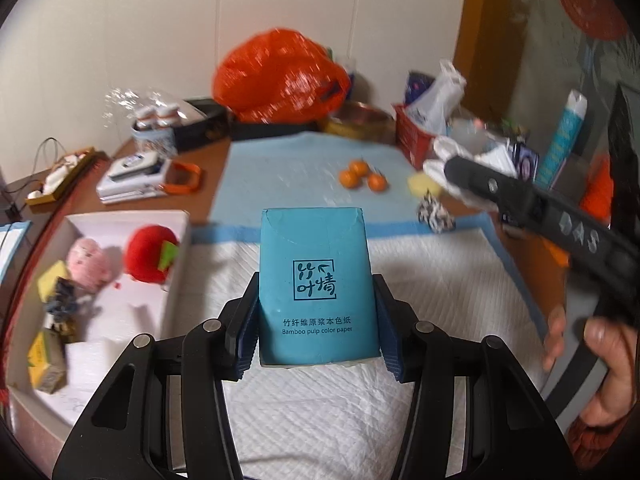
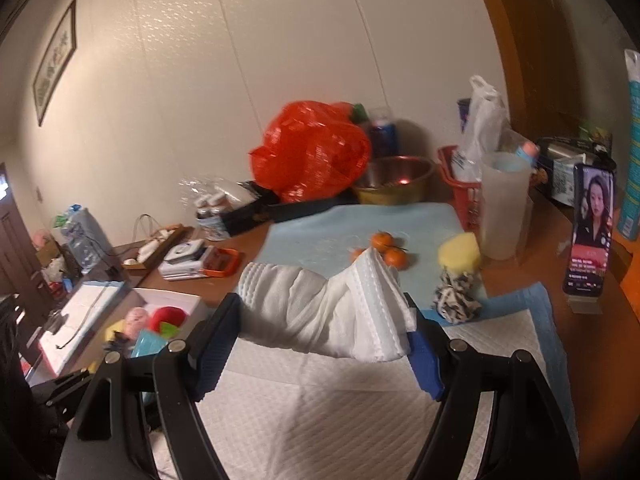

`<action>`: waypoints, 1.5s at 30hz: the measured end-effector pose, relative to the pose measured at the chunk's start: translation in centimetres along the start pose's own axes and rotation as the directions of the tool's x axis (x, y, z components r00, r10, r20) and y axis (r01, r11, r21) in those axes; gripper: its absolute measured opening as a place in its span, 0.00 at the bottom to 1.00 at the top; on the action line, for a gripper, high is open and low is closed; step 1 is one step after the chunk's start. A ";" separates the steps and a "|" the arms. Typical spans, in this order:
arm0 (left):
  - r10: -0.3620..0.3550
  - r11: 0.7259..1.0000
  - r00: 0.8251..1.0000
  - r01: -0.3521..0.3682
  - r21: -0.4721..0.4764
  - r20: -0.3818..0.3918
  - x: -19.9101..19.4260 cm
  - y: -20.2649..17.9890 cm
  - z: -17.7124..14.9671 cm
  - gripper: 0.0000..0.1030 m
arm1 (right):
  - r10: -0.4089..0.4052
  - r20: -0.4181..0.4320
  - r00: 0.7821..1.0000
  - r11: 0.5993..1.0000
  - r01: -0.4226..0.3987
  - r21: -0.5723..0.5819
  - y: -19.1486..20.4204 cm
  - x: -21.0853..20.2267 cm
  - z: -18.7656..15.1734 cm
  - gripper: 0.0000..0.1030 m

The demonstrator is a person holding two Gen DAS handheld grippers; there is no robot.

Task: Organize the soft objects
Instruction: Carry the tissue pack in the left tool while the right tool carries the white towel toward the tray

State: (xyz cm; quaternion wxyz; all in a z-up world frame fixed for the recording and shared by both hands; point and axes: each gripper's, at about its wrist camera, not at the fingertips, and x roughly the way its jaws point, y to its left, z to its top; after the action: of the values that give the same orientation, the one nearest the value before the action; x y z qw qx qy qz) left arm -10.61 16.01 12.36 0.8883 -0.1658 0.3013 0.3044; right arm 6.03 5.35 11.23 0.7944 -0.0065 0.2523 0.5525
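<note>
While seen from the left wrist, far left on the desk (image 1: 208, 200): a white box (image 1: 176, 280) with a pink plush toy (image 1: 89, 262), a red plush apple (image 1: 151, 254), a yellow sponge (image 1: 52, 283) and a dark scrunchie (image 1: 60, 306) inside, all lying close together. Just right of the box, over the white quilted pad (image 1: 320, 408): left gripper (image 1: 316, 334), blue fingers (image 1: 247, 336) clamped on both sides of a teal tissue pack (image 1: 315, 284), held upright, printed "Bamboo pulp color paper". Behind it, on the light blue mat (image 1: 280, 168): three tangerines (image 1: 362, 176), then a second yellow sponge (image 1: 420, 184) and a black-and-white scrunchie (image 1: 436, 216) just in front of it. Further back against the wall, a red plastic bag (image 1: 276, 76) and a metal bowl (image 1: 364, 118). At right edge, blurred, a black gripper body held by a hand (image 1: 600, 360).

From the right wrist: right gripper (image 2: 324, 344) with fingers (image 2: 426, 364) closed around a crumpled white cloth (image 2: 320, 312), raised above the pad and hiding part of the tangerines. Right of it, a translucent cup (image 2: 504, 208), then a phone (image 2: 592, 232) standing upright with lit screen.
</note>
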 end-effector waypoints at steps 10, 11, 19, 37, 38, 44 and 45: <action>0.042 0.997 0.996 -0.037 -0.060 0.078 -4.6 2.6 0.2 0.49 | 0.130 0.013 0.991 0.989 -0.129 -0.067 4.8 -2.2 -0.4 0.74; 0.047 0.997 0.996 -0.042 -0.065 0.082 -5.0 2.9 0.1 0.49 | 0.136 0.013 0.991 0.988 -0.135 -0.072 5.1 -2.4 -0.5 0.74; 0.077 0.993 0.992 -0.067 -0.098 0.104 -6.9 4.8 -0.6 0.49 | 0.167 0.016 0.986 0.981 -0.165 -0.101 7.2 -2.8 -0.9 0.74; 0.110 0.987 0.985 -0.092 -0.133 0.135 -9.4 7.8 -1.2 0.49 | 0.203 0.020 0.979 0.971 -0.199 -0.130 10.3 -2.9 -1.3 0.74; 0.110 0.987 0.984 -0.092 -0.135 0.137 -9.5 7.9 -1.2 0.49 | 0.204 0.020 0.979 0.971 -0.200 -0.131 10.5 -2.9 -1.3 0.74; 0.117 0.985 0.983 -0.096 -0.145 0.144 -10.1 8.7 -1.5 0.49 | 0.215 0.019 0.976 0.967 -0.210 -0.142 11.5 -3.0 -1.5 0.74; 0.118 0.984 0.982 -0.097 -0.148 0.144 -10.2 8.8 -1.5 0.49 | 0.217 0.019 0.976 0.967 -0.212 -0.144 11.6 -3.0 -1.5 0.74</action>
State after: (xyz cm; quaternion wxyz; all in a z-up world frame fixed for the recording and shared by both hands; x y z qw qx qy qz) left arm -23.39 17.50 16.67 0.8772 -0.1874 0.2188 0.3841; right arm -5.60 6.82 14.28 0.7319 -0.0257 0.1979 0.6515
